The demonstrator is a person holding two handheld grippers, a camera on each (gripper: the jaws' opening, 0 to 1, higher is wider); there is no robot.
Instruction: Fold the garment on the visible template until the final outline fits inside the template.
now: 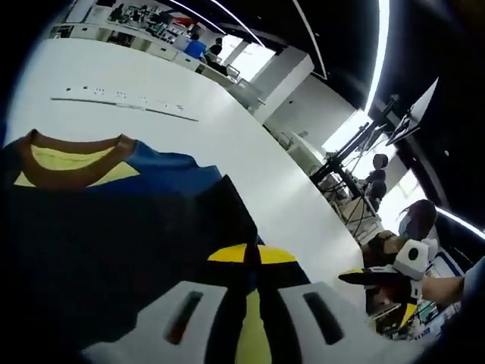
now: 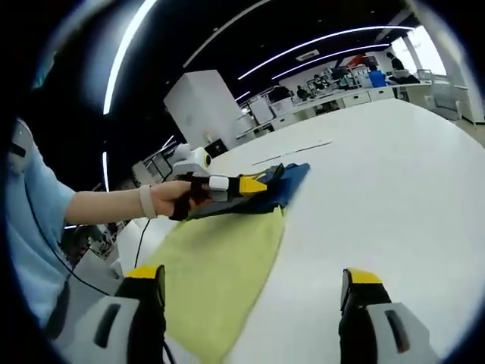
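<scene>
Left gripper view. The left claw (image 1: 254, 303) rises from the lower edge with its 2 white slotted jaws and black, yellow-tipped fingertips (image 1: 227, 254) drawn together on a fold of the dark blue cloth garment with yellow inner face and brown neckband (image 1: 114, 220). The garment lies on the broad white bench (image 1: 250, 159), its brown collar toward the upper left of the view and a yellow strip of cloth visible between the jaws. A thin grey line with small marks (image 1: 125, 104) runs across the bench beyond the collar. At the right edge, past the bench rim, the right claw (image 1: 356, 278) enters, black with a yellow tip, held by a person's hand (image 1: 432, 287); its state cannot be told from here.

Right gripper view. The right claw (image 2: 254, 284) stands open, its 2 yellow-capped jaws well apart, with nothing between them. Beyond them the garment (image 2: 220, 265) lies on the bench (image 2: 394, 182), yellow face up near the view, blue portion at its far end. The left claw (image 2: 261, 183) rests at that blue end, closed on the cloth, held by a person's hand (image 2: 170, 199) wearing a pale wristband (image 2: 146, 202), the arm leading to a light blue sleeve (image 2: 30, 220).
</scene>
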